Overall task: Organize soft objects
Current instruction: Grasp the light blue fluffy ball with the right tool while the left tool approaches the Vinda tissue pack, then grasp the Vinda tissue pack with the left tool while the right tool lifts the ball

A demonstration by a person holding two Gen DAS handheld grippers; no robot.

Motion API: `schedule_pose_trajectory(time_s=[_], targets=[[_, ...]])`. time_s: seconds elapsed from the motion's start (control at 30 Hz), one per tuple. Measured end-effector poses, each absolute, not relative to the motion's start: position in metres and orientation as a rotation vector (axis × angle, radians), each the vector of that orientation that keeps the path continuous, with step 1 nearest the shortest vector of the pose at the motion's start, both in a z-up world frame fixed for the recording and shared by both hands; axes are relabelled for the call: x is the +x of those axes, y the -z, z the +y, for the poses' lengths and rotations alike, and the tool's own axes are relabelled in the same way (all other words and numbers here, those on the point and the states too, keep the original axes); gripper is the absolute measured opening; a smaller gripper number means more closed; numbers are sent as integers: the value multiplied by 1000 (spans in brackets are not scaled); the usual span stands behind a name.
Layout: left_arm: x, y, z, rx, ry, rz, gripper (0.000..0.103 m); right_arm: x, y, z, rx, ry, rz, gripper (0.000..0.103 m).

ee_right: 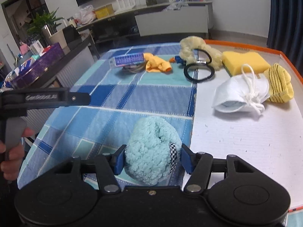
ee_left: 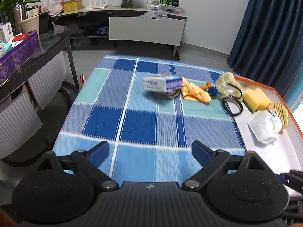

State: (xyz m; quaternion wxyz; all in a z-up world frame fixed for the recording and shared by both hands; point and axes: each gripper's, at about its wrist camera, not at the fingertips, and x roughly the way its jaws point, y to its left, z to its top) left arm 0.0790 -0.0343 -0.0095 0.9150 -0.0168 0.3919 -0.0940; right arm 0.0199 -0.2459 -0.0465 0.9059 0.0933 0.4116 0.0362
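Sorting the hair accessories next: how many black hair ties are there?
2. One black hair tie straddles the tray edge; the other lies beside the cream scrunchie. More could be hidden.

Left hand-held gripper (ee_left: 150, 150) gapes empty over checked cloth (ee_left: 132, 117) — tissue pack (ee_left: 162, 83) beyond.

A blue checked tablecloth (ee_left: 140, 121) carries an orange-rimmed white tray (ee_right: 246, 143).

Dark coil (ee_left: 166, 94) mostly hidden under tissue pack (ee_left: 162, 83).
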Motion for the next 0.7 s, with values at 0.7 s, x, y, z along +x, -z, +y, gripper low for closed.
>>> schedule_pose_trajectory(time_s=[0.7], targets=[[247, 35, -67, 139, 412, 872, 103, 31, 43, -259, 282, -132, 810, 71]])
